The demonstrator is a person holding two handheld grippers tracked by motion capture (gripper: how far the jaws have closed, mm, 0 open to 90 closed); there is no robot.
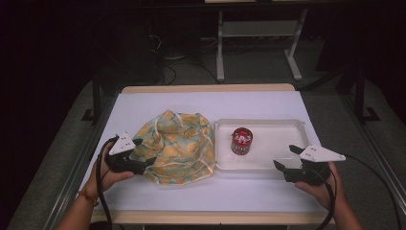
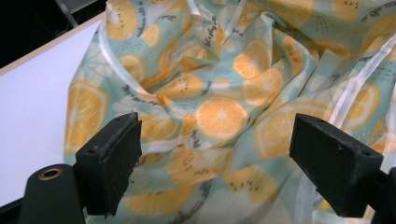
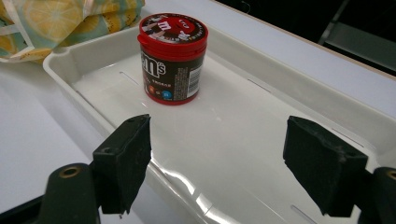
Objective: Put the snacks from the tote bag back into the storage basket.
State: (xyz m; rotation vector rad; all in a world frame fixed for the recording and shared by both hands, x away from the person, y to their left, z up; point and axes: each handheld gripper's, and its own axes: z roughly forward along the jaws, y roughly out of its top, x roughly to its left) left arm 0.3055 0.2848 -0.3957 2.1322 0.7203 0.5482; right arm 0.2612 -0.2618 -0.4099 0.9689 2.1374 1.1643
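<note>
Left gripper [image 1: 144,152], jaws spread wide and holding nothing, sits at the near-left edge of the crumpled pale-green cloth printed with orange slices [image 1: 178,146], its jaws over the fabric. That cloth lies just left of the shallow white rectangular plastic tray [image 1: 280,158] and touches the tray's left rim. Right gripper [image 1: 287,157], likewise wide and empty, hovers at the tray's near-right corner. Inside the tray, towards its left end, stands an upright small brown candy tub with a red lid [image 1: 242,141].
</note>
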